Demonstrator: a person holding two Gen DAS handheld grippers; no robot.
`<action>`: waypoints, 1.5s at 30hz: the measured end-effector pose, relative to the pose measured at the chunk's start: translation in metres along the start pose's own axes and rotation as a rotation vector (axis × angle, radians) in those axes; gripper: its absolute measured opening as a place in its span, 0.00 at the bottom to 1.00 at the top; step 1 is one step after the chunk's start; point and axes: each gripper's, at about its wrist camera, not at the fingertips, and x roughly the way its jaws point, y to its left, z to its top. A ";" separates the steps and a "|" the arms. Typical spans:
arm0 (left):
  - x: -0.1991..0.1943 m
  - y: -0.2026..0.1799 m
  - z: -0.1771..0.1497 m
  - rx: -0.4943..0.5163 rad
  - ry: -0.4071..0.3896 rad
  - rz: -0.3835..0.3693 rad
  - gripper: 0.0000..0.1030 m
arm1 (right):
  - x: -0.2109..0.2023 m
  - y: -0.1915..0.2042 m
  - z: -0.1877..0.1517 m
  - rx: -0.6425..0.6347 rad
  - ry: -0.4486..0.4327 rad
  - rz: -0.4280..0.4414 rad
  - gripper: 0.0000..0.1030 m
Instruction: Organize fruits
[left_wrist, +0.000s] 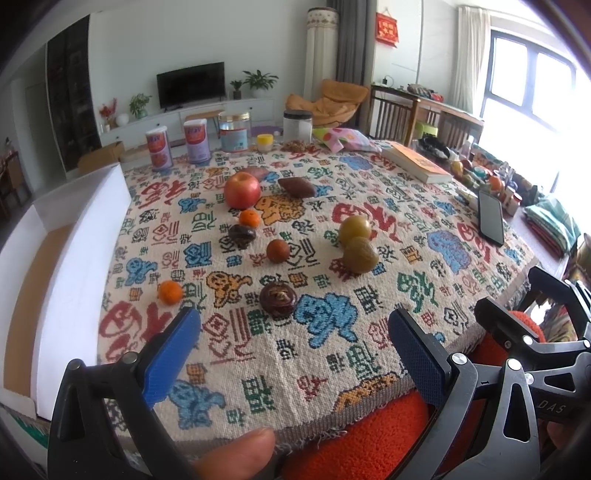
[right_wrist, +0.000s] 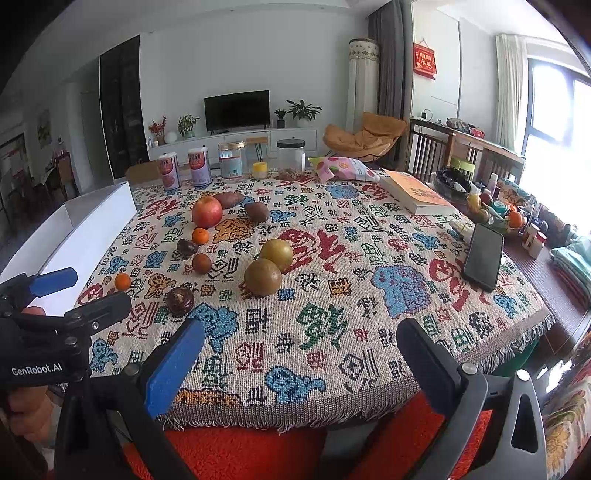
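Pre-grasp stage, I'd say: nothing picked yet. Left gripper (left_wrist: 295, 325) jaws spread wide, nothing between them; right gripper (right_wrist: 301, 341) same, released and empty. Both hang over the near edge of the patterned cloth (left_wrist: 369, 229).

Fruit is all ahead of the jaws, scattered on the cloth: dark brown fruit (left_wrist: 277, 298) just past the left jaws' gap, small orange (left_wrist: 170, 292) off the left fingertip, two green-brown round fruits (left_wrist: 360, 254) touching each other further ahead-right, red apple (left_wrist: 242, 190) far ahead. White box (left_wrist: 85, 236) sits left of the left jaws, likely the drop target.

Next: advance the left jaws to straddle the dark fruit, clamp gently since it may roll.
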 end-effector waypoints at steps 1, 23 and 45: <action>0.000 0.000 0.000 0.000 0.000 0.000 0.99 | 0.000 -0.001 0.000 0.002 -0.003 0.000 1.00; 0.001 0.002 -0.002 -0.004 0.000 0.002 0.99 | 0.000 -0.003 -0.001 0.013 -0.005 0.001 1.00; 0.000 0.018 -0.009 -0.023 0.037 0.013 0.99 | -0.002 -0.005 -0.004 0.015 -0.011 -0.002 1.00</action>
